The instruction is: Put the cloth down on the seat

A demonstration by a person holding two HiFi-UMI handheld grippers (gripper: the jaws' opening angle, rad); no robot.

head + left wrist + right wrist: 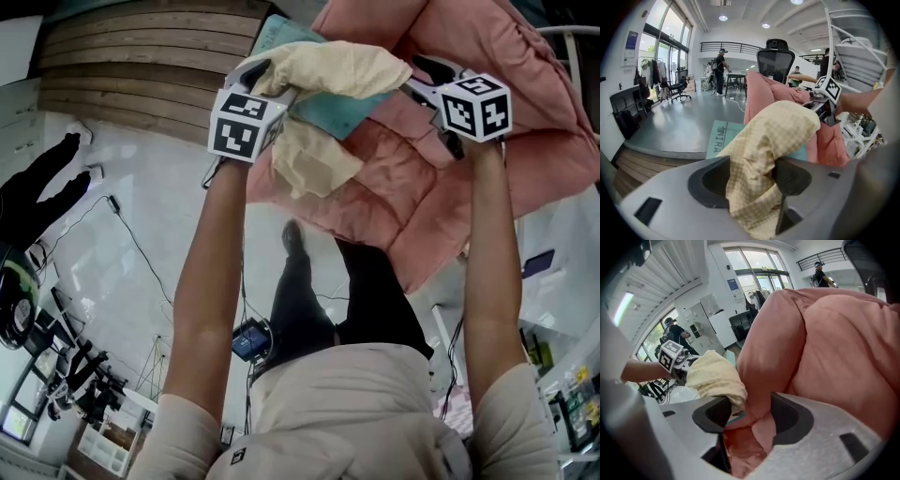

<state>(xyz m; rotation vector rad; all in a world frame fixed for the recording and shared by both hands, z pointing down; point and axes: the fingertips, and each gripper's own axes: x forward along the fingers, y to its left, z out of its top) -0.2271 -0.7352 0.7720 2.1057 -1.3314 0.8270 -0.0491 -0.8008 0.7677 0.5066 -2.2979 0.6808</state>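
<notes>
The pale yellow checked cloth (328, 70) hung stretched between the two tongs at the upper centre of the head view. It sagged over the teal printed sheet (342, 114) and the pink quilted seat cushion (412, 187), so the placing looked nearly done. The left tongs (752, 180) stood apart with the cloth lying loose between them. The right tongs (747, 416) also stood apart, holding nothing tight, with a cloth corner and a pink fold between them, probably so the cloth could drop.
</notes>
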